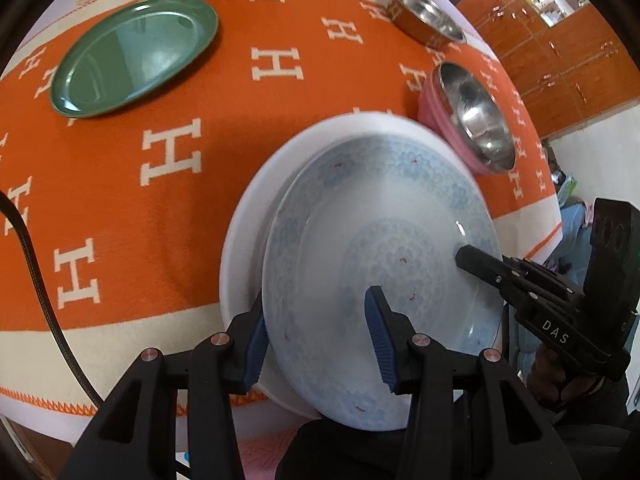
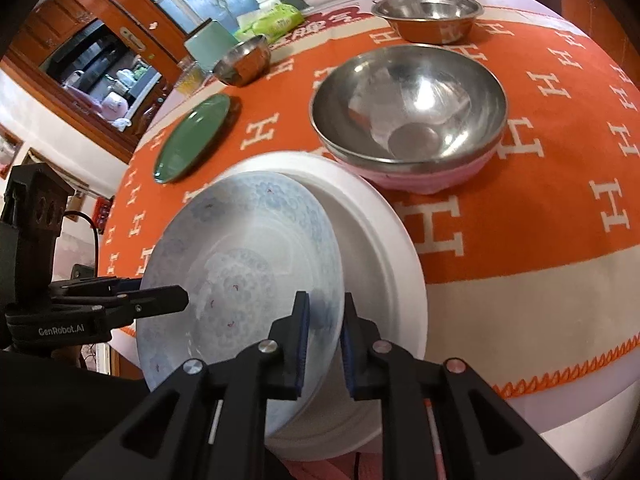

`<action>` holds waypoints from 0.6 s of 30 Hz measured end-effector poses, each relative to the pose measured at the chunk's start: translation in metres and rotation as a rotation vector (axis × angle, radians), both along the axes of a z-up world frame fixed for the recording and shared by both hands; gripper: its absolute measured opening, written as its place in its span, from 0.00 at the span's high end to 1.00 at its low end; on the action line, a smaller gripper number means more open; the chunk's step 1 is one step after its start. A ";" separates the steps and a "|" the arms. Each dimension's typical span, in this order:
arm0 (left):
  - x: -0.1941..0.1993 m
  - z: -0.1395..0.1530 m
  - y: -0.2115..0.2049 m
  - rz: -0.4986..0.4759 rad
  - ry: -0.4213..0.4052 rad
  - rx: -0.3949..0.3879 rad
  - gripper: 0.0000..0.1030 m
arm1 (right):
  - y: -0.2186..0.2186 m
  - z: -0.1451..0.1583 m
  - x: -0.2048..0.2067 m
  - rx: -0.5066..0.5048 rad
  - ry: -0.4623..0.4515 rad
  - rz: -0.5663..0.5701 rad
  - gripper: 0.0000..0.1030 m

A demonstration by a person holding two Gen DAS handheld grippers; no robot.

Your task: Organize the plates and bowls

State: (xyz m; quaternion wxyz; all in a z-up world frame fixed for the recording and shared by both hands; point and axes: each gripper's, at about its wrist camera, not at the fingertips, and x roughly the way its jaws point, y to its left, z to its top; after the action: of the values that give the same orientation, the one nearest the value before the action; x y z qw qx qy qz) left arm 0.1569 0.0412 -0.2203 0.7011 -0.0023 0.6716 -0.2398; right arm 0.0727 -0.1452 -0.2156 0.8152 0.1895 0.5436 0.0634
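Table draped in an orange cloth (image 1: 224, 92) patterned with white H letters, wooden cabinets (image 1: 560, 52) standing behind it.

Pale blue floral plate (image 1: 380, 264): being held tilted over a white plate (image 2: 384, 240) that is lying on the cloth at the near edge.

Left gripper (image 1: 318, 340): jaws sitting astride the blue plate's near-left rim, one inside, one outside; whether the pads are pressing cannot be told.

Right gripper (image 2: 325, 344): jaws nearly together, clamping the blue plate's opposite rim.

Steel bowl nested in a pink bowl (image 2: 408, 108): sitting just beyond the right gripper.

Green plate (image 1: 134, 54): lying well beyond the left gripper.

Further steel bowls (image 2: 428, 14): standing toward the far edge.
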 end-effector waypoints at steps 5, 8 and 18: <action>0.000 -0.011 -0.006 -0.030 0.022 0.016 0.58 | 0.000 -0.006 -0.001 -0.017 0.017 -0.022 0.83; 0.000 -0.015 -0.007 -0.041 0.025 0.019 0.58 | 0.002 -0.008 -0.001 -0.035 0.025 -0.030 0.82; -0.002 -0.008 -0.015 -0.073 -0.035 0.051 0.56 | 0.006 -0.008 -0.003 -0.133 0.031 -0.034 0.78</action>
State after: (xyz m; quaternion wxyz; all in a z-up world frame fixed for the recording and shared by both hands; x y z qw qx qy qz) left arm 0.1551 0.0265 -0.2286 0.7035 0.0443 0.6645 -0.2482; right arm 0.0700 -0.1389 -0.2234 0.8184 0.1452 0.5559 0.0104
